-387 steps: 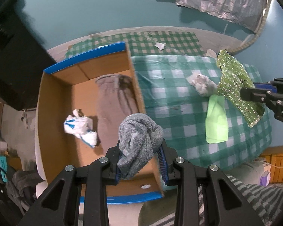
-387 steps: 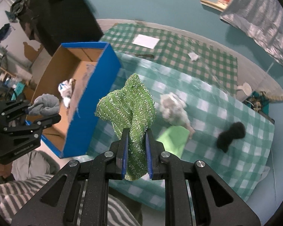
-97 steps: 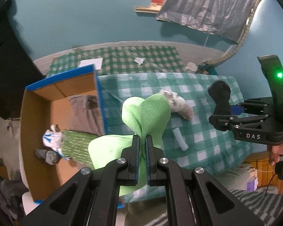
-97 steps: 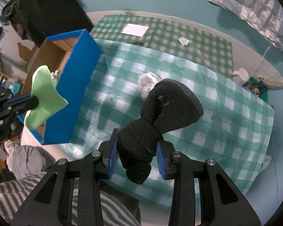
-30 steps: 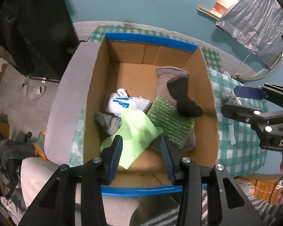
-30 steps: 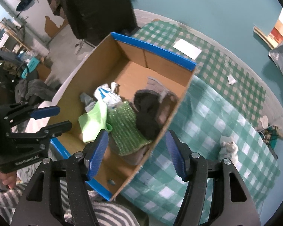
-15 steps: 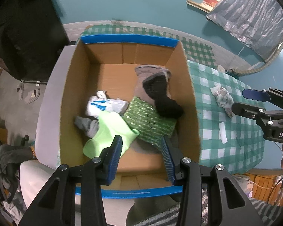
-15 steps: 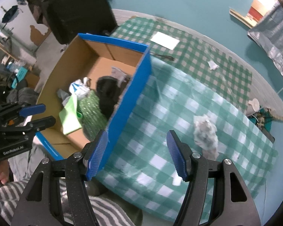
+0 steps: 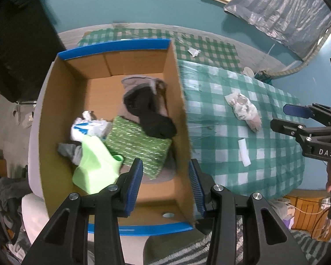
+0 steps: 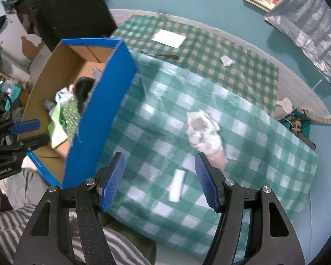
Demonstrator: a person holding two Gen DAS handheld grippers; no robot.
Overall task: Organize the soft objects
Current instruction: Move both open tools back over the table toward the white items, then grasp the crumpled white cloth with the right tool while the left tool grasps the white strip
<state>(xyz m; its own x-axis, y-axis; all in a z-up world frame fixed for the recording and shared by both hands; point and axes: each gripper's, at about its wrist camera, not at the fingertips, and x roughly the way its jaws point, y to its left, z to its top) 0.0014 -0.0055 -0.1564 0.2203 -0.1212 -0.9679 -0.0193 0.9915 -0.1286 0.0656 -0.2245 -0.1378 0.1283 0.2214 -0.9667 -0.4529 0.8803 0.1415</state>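
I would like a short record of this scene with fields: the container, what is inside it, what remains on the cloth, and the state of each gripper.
container: cardboard box, open top, blue outside
inside box: black sock, sparkly green cloth, light green cloth, white and blue item, grey sock, grey-brown garment
on checked tablecloth: crumpled white rag, small white strip
left gripper: open, empty, over the box
right gripper: open, empty, over the tablecloth

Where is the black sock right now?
The black sock lies inside the box, on the brown cloth by the right wall in the left wrist view, its toe over the sparkly green cloth.
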